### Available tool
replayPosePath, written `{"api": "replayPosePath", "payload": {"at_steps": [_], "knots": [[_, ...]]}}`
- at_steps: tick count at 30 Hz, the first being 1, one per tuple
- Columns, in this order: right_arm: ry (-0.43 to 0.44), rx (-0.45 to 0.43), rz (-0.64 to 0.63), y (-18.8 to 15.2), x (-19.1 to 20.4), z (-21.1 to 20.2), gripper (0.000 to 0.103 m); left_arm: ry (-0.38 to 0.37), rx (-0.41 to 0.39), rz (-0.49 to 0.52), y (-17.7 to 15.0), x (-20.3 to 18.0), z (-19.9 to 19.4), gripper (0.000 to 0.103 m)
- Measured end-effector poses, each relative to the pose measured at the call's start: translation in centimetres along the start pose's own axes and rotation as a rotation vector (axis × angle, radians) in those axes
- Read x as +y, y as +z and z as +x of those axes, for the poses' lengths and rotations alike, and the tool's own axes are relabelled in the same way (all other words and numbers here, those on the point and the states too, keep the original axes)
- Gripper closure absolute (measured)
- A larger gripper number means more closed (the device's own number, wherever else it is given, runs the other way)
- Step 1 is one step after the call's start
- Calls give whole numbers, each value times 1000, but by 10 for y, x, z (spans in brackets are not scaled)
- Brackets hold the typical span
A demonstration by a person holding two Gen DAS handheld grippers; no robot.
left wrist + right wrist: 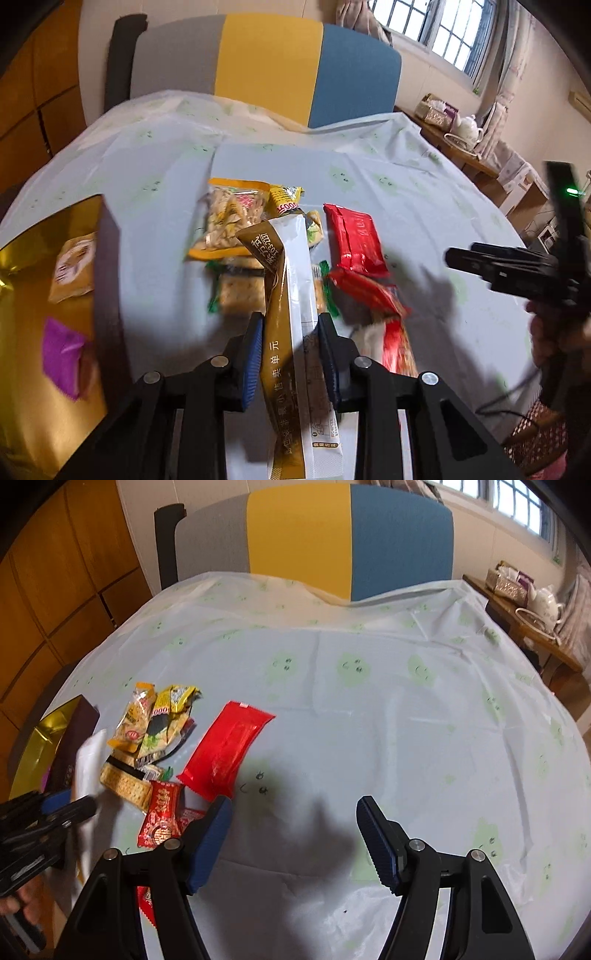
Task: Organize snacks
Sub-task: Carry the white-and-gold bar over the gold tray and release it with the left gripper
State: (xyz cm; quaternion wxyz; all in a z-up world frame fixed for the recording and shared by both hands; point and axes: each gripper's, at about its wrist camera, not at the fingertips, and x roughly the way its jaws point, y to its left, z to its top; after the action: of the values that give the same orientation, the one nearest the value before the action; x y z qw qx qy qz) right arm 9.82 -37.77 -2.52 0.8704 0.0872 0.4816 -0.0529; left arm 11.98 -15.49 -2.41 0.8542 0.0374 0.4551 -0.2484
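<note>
1. Left gripper (291,341), bottom centre of left wrist view: blue pads clamped on a long white-and-gold sachet (291,332), one pad on each long edge. Nearly fully closed.
2. Sachet look: narrow strip, white body, gold band down its left side with dark printed characters, top end folded over with gold face showing. Runs from bottom edge of frame up to mid-frame, raised over the pile.
3. Same sachet in right wrist view, lower left: white blurred strip (88,760) in the other gripper's (70,803) jaws.
4. Right gripper (293,830), bottom centre of right wrist view: jaws apart, nothing between pads, only pale tablecloth (388,720) and own shadow below.
5. Snack pile (280,251), centre of left wrist view, behind the sachet:
   - yellow-edged clear bag (229,218) with pale pieces, upper left of pile
   - cracker pack (240,295), green-trimmed, below it
   - flat red packet (354,240), right of pile
   - smaller red packs (373,291) with printed pattern, below the red packet, partly blurred
6. Gold-lined box (33,295), left edge of left wrist view: dark outer wall, holds a tan packet (74,269) and a purple packet (62,354).
7. Box just left of the pile, apart from it.
8. Chair back (266,66) in grey, yellow, blue panels, top of frame, beyond the table.
</note>
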Motion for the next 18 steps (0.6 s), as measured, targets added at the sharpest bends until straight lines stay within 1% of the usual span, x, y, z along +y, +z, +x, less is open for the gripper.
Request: {"api": "replayPosePath", "payload": {"at_steps": [5, 6, 7, 8, 9, 12, 13, 15, 18], "knots": [[28, 50, -33, -7, 9, 11, 33, 0, -13, -9, -19, 7, -23, 74], [46, 62, -42, -9, 12, 13, 35, 0, -17, -11, -22, 7, -27, 74], [56, 70, -52, -10, 15, 14, 41, -5, -18, -14, -25, 7, -30, 74], [64, 80, -72, -12, 20, 16, 45, -11, -19, -17, -27, 8, -34, 74], [67, 88, -95, -14, 25, 17, 46, -15, -23, -22, -29, 9, -36, 74], [83, 111, -148, -21, 38, 22, 59, -29, -33, -34, -32, 12, -45, 74], [94, 116, -166, -23, 43, 22, 62, -33, -41, -43, -33, 15, -49, 74], [108, 108, -187, -26, 49, 20, 65, -33, -58, -61, -33, 21, -59, 74], [140, 79, -208, -28, 57, 13, 65, -28, -93, -90, -34, 29, -76, 74]]}}
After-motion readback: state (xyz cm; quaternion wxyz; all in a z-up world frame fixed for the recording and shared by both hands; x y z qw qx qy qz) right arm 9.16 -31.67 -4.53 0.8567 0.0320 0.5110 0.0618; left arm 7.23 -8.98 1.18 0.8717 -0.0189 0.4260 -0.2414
